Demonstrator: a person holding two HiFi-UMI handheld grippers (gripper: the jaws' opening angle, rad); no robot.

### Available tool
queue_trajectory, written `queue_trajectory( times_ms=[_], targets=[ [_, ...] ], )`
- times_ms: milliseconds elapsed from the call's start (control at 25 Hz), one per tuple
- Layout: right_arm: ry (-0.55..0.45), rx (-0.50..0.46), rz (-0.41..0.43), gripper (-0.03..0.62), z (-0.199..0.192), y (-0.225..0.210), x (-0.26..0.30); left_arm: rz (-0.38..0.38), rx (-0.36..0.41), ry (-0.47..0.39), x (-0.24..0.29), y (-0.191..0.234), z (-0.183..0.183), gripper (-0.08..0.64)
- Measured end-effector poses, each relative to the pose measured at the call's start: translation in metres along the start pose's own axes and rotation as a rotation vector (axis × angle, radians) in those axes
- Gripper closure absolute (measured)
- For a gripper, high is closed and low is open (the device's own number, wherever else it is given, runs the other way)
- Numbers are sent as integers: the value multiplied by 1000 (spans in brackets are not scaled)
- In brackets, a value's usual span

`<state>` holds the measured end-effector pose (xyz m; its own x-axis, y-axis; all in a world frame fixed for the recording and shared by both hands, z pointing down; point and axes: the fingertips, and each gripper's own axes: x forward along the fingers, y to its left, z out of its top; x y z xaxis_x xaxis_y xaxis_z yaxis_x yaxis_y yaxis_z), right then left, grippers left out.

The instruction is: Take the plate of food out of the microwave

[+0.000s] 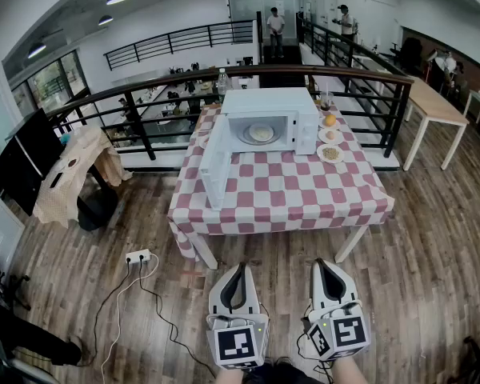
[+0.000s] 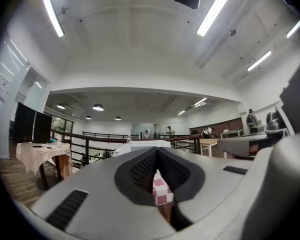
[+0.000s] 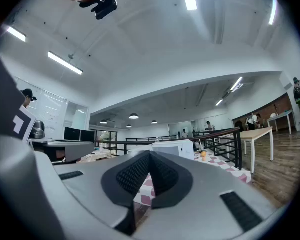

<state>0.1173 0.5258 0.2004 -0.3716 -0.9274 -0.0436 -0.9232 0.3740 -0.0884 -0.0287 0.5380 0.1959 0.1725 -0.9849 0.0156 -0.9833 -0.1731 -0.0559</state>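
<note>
A white microwave (image 1: 269,120) stands on a red-and-white checked table (image 1: 280,194), its door (image 1: 215,165) swung open to the left. Inside it lies a plate of food (image 1: 261,134). My left gripper (image 1: 242,266) and right gripper (image 1: 319,263) are held low over the wooden floor, well short of the table, side by side. Both are shut with nothing between the jaws. In the left gripper view the tips (image 2: 157,150) meet, and the checked cloth (image 2: 161,191) shows below them. In the right gripper view the tips (image 3: 150,154) meet too, with the microwave (image 3: 172,147) far beyond.
Small plates (image 1: 330,153) and an orange (image 1: 330,120) sit on the table right of the microwave. A bottle (image 1: 221,81) stands behind it. A black railing (image 1: 368,74) runs behind the table. A power strip (image 1: 138,256) with cables lies on the floor at left. People stand far back.
</note>
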Motion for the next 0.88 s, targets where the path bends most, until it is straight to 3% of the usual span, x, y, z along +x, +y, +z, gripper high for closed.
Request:
queue_trajectory(
  times_ms=[360,880],
  targets=[
    [-4,45,-21,597,-4,-15,3,-3,12,7,8,-10,0,549],
    [-5,22,26,597,-4,-40,17,22,23,11,32,-31,-2,549]
  ],
)
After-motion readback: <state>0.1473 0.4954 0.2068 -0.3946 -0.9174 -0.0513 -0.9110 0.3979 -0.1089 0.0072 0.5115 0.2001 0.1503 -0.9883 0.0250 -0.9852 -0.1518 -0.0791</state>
